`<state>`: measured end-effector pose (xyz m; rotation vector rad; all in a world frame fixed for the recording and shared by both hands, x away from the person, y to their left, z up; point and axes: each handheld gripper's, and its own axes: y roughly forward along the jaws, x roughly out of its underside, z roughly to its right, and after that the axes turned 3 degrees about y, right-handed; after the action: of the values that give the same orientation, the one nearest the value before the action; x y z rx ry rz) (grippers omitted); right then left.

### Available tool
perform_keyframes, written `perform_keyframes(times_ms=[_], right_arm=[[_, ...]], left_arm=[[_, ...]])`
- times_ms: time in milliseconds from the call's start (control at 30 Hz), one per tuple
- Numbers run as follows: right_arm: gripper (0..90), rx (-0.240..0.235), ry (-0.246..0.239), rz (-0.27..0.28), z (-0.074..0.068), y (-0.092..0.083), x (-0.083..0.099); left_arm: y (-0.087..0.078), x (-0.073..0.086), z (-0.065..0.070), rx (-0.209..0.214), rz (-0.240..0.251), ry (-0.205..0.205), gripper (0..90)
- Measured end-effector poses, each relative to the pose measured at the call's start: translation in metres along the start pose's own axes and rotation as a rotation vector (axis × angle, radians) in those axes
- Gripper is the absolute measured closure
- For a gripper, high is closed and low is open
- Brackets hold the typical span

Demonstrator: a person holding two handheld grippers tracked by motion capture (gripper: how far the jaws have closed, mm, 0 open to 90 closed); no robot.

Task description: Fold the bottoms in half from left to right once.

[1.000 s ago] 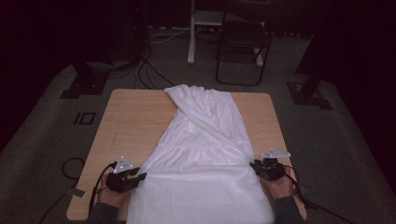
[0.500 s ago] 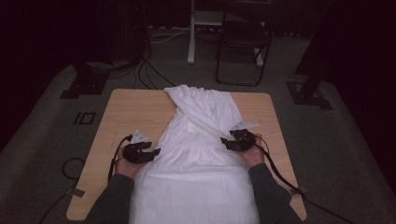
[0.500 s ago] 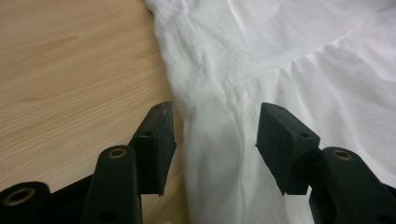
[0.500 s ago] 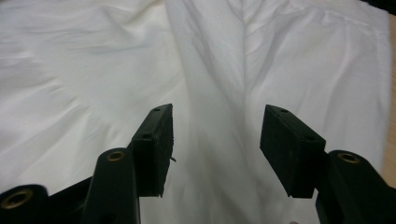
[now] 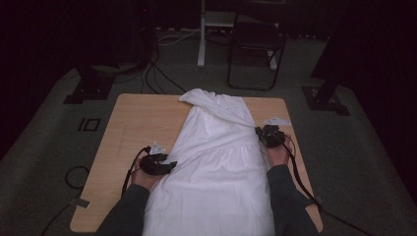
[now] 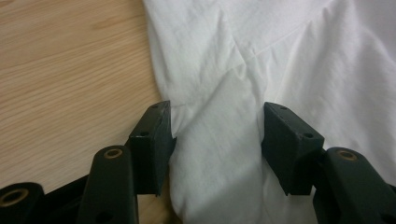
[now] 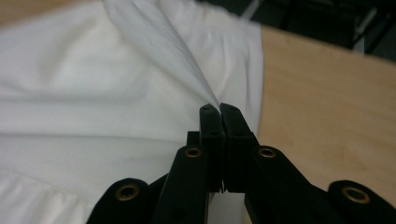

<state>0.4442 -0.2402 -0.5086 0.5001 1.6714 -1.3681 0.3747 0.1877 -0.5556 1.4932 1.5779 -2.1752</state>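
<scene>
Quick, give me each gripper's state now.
Left gripper: open, fingers astride the white garment, not pinching it.
Right gripper: shut on the garment's edge.

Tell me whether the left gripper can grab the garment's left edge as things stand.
Probably yes: the left gripper has its jaws open astride the white garment edge on the table, with nothing in between.

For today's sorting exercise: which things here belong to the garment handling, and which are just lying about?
Job:
white garment
left gripper, jaws open over its edge
right gripper, shut on a fold
table

Lying about:
folding chair
floor cables
</scene>
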Motion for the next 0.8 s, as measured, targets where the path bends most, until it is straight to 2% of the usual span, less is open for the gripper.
perform_keyframes(times_ms=[67,167,267,400,533,567,600,633,667,700,733,800], right_arm=[[87.8,0.0,0.014,-0.051,0.002,0.015,0.012],[87.8,-0.009,0.065,-0.102,0.007,0.033,0.026],[87.6,-0.013,0.077,-0.132,0.007,0.04,0.031],[86.9,-0.01,0.08,-0.138,0.007,0.042,0.031],[84.2,-0.011,0.079,-0.144,0.008,0.042,0.031],[84.2,-0.013,0.078,-0.143,0.009,0.042,0.031],[84.3,-0.015,0.079,-0.142,0.009,0.042,0.031],[85.0,-0.016,0.077,-0.139,0.009,0.042,0.032],[86.6,-0.019,0.074,-0.137,0.008,0.041,0.032],[87.2,-0.024,0.072,-0.137,0.008,0.041,0.033],[87.4,-0.026,0.076,-0.138,0.007,0.039,0.034],[88.1,-0.032,0.079,-0.143,0.005,0.035,0.037]], left_arm=[[-0.001,-0.005,0.002,-0.012,-0.02,0.017,42.4],[-0.004,-0.019,-0.002,-0.027,0.021,0.009,41.3],[-0.002,-0.039,-0.01,-0.051,0.058,-0.013,39.6],[0.022,-0.06,-0.023,-0.046,0.047,-0.088,36.6],[0.05,-0.063,-0.029,-0.057,-0.014,-0.135,37.0],[0.054,-0.062,-0.029,-0.047,-0.028,-0.132,39.9],[0.055,-0.06,-0.027,-0.048,-0.016,-0.116,43.3],[0.054,-0.059,-0.026,-0.037,-0.014,-0.095,53.3],[0.052,-0.057,-0.024,-0.039,-0.022,-0.07,70.3],[0.05,-0.055,-0.022,-0.029,-0.025,-0.062,81.3],[0.047,-0.053,-0.021,-0.021,-0.025,-0.061,86.9],[0.041,-0.046,-0.018,-0.009,-0.024,-0.051,88.1]])
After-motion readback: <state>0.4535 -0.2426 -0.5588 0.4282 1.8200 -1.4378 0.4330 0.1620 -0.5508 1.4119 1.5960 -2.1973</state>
